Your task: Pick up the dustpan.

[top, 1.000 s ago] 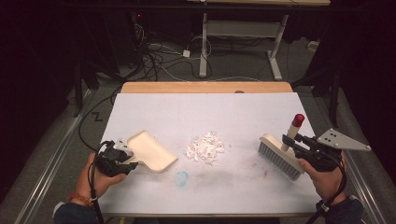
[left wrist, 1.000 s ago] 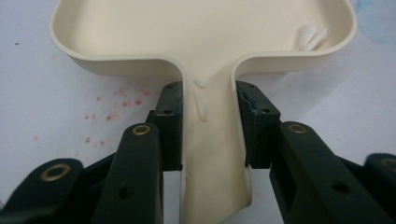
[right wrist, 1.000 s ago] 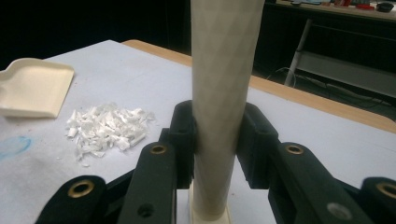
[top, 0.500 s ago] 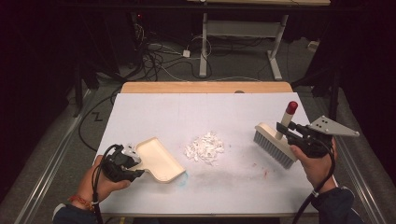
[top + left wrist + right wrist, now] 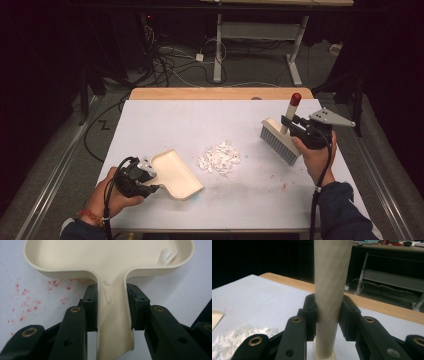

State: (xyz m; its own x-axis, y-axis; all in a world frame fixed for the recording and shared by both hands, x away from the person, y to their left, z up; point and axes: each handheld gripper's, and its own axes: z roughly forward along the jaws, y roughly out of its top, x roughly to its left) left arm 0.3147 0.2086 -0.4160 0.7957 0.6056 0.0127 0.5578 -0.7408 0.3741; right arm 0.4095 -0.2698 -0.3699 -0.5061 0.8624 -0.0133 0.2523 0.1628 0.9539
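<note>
Table [image 5: 150,125]: white board over a wooden top, faint red specks on the near part. No shift in it.

Brush [image 5: 280,142]: biggest change. Against the earlier high views it has lifted and swung toward the far right, bristles now off the surface, red-tipped handle upright. It sits right of the pile, well apart. Reads as a wind-up for a sweep stroke leftward, not contact yet.

Dustpan [image 5: 175,172]: cream, slid nearer and a bit right since a second ago, open mouth turned toward the pile, near-left of it, close but not touching. A few white bits already lie in its far corner in the left gripper view.

Right gripper [image 5: 295,121]: fingers [image 5: 310,312] clenched on the brush handle, one each side, handle standing straight up between them.

Left gripper [image 5: 150,175]: fingers [image 5: 91,307] clamped on the dustpan's narrow handle neck, pan flat on the table.

Paper scraps [image 5: 220,159]: white shredded pile, centre of the table, between pan and brush, unmoved.

Meaning: the pan is placed as catcher and the brush raised behind the pile; sweeping the scraps into the pan looks like the step in hand, hardly begun.
</note>
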